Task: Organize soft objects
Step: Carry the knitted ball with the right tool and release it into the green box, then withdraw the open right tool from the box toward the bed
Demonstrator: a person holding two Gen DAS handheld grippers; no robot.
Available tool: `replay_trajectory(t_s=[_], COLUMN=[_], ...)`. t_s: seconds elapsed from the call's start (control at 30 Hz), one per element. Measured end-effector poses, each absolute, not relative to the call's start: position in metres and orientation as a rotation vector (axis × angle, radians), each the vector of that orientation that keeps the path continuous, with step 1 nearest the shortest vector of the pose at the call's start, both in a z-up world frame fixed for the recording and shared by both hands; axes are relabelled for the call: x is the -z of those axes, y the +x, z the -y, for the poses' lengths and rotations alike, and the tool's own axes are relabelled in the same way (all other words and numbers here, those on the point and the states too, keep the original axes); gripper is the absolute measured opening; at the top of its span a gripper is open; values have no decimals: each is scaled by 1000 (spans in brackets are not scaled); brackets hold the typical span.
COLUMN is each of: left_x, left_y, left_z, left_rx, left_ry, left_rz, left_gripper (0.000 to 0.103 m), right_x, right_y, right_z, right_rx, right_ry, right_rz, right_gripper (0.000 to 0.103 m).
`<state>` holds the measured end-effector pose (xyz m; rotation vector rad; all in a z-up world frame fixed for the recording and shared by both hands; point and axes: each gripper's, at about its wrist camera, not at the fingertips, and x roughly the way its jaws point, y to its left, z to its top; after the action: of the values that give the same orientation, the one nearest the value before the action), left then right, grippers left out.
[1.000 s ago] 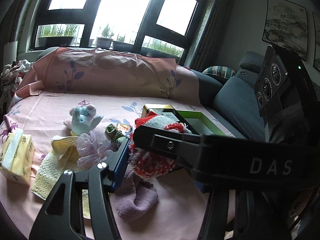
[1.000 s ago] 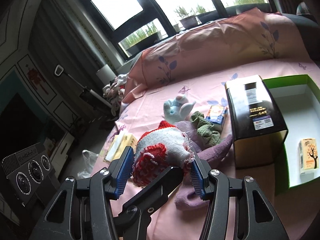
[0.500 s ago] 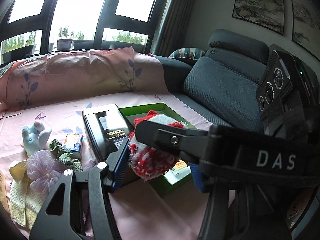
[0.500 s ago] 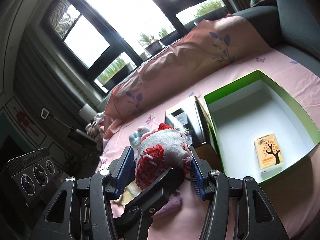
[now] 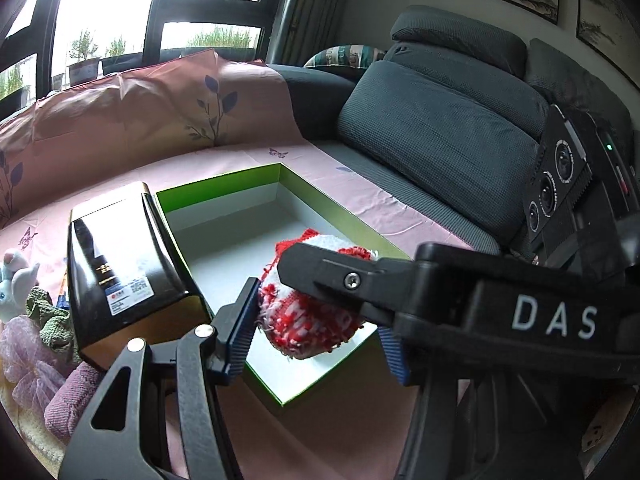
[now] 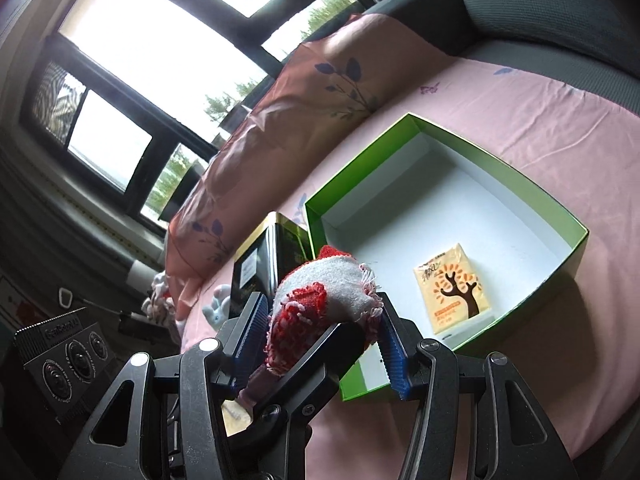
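Note:
A red and white knitted soft piece (image 5: 308, 320) hangs just above the near end of the green box (image 5: 320, 196), whose inside is white. My left gripper (image 5: 314, 340) is shut on it, with the left blue pad pressed into the yarn. My right gripper (image 6: 320, 344) is also shut on the knitted piece (image 6: 320, 296), pads on both sides. In the left wrist view the right gripper's black arm crosses in front and hides the far pad. In the right wrist view the green box (image 6: 360, 152) holds a yellow tissue pack (image 6: 454, 288).
A black and gold box (image 5: 116, 264) stands against the green box's left wall. Left of it lie a pale plush toy (image 5: 16, 284), a green knit (image 5: 48, 320), a purple mesh puff (image 5: 28, 360) and a purple cloth (image 5: 68, 400). Grey sofa cushions (image 5: 440, 132) rise on the right.
Both grippers carried the knitted piece rightward from the heap of soft things to above the green box. The grip on it has not changed.

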<state>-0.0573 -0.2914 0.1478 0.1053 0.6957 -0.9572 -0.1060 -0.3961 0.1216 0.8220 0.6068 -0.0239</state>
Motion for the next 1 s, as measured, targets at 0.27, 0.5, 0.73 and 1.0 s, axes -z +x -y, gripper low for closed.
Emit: replay_trajectory(t_s=[0.27, 0.5, 0.73, 1.0], left_x=[-135, -133, -152, -150], left_y=[-54, -58, -59, -66], left_z=[320, 312, 270, 160], left_rx=[961, 849, 889, 688], left_ry=[137, 145, 50, -119], left_rz=[-732, -708, -705, -684], left_gripper=[55, 71, 82, 91], right_x=[-104, -102, -113, -133], right_y=[-114, -116, -123, -124], right_z=[421, 427, 424, 400], right_rx=[79, 199, 231, 184], right_ry=[903, 881, 844, 757], right_rz=[-598, -636, -605, -575], right_gripper=[57, 57, 73, 84])
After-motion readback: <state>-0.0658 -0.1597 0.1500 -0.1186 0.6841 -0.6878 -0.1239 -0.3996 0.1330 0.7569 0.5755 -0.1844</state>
